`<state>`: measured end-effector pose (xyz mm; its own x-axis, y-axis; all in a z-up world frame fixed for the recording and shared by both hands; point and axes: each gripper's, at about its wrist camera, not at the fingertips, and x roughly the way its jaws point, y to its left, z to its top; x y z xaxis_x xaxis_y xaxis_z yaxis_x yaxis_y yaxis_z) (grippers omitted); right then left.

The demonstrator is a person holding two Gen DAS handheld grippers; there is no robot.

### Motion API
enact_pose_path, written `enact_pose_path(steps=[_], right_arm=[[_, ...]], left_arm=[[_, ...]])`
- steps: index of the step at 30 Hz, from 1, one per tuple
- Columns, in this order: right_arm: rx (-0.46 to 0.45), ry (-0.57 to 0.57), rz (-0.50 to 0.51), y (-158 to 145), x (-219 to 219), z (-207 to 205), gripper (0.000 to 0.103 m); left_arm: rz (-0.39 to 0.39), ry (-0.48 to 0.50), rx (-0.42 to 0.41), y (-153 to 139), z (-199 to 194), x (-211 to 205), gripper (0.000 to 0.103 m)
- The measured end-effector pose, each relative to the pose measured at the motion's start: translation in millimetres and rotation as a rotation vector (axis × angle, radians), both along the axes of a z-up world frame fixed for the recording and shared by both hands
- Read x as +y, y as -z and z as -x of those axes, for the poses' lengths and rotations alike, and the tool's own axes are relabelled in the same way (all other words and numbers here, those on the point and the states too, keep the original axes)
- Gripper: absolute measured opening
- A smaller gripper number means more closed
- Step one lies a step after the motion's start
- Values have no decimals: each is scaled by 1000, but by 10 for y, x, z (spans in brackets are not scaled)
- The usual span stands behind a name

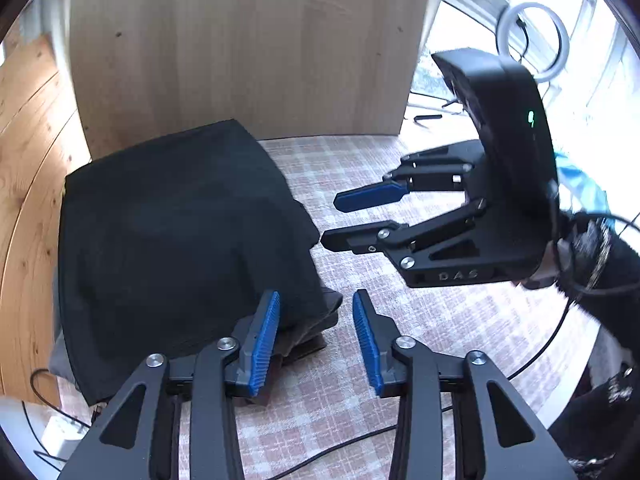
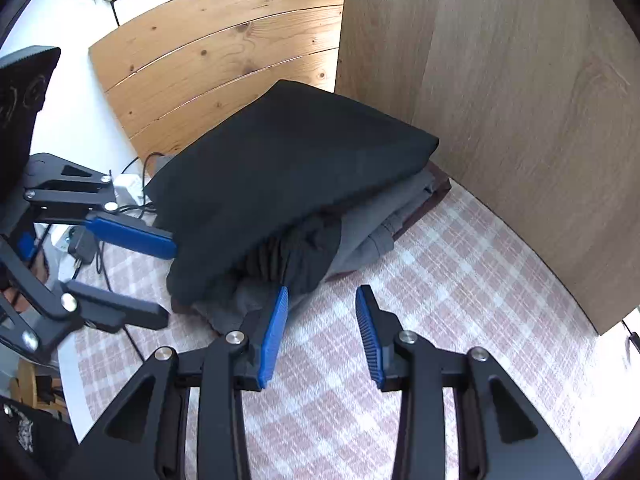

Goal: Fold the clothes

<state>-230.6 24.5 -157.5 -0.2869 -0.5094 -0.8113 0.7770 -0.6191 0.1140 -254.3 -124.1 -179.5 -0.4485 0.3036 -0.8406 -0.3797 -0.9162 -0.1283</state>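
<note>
A stack of folded clothes lies on the pink checked cloth (image 2: 460, 280): a black garment (image 1: 180, 220) (image 2: 280, 172) on top, grey pieces (image 2: 372, 224) under it and a dark brown one at the bottom. My left gripper (image 1: 317, 294) (image 2: 170, 282) is open with nothing between its blue pads, at the stack's near corner; its left finger (image 1: 266, 340) overlaps the stack's edge. My right gripper (image 2: 323, 289) (image 1: 330, 220) is open too, with nothing in it, just in front of the stack's bunched black and grey edge.
A tall light wooden panel (image 1: 240, 48) (image 2: 500, 100) stands right behind the stack. Pine boards (image 2: 224, 48) line the far side. Cables (image 1: 340, 444) and a white power strip (image 2: 128, 186) lie by the cloth's edge. A ring light (image 1: 532, 40) stands by the bright window.
</note>
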Motion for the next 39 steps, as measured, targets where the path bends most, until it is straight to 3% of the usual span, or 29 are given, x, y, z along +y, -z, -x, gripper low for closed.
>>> enact_pose_path(steps=[4, 5, 8, 13, 19, 24, 26, 27, 29, 32, 35, 39], right_arm=[[2, -24, -18, 52, -75, -53, 35], [3, -32, -20, 63, -88, -74, 35], [-4, -52, -18, 118, -141, -64, 35], [-7, -58, 28, 156, -185, -22, 35], [-167, -68, 193, 63, -144, 94, 16], [-411, -66, 473, -111, 53, 189, 18], [-460, -27, 414, -57, 108, 219, 28], [-444, 7, 335, -3, 122, 227, 38], [-394, 57, 255, 54, 189, 213, 39], [-366, 98, 281, 28, 311, 186, 39], [-268, 115, 334, -167, 234, 158, 39], [-188, 100, 352, -337, -76, 217, 39]], left_arm=[[125, -48, -27, 194, 213, 96, 39], [142, -66, -39, 211, 260, 72, 29], [109, -88, -37, 82, 318, -74, 14], [48, -135, 8, -223, 409, -352, 13], [24, -157, 44, -431, 437, -465, 13], [-2, -159, 39, -425, 443, -515, 13], [-35, -156, 17, -425, 458, -547, 17], [-45, -154, 7, -413, 470, -558, 19], [-44, -142, 8, -407, 443, -554, 20], [-50, -134, 20, -404, 376, -564, 23], [-67, -154, 18, -306, 340, -614, 27], [-141, -141, -83, 24, 298, -577, 27]])
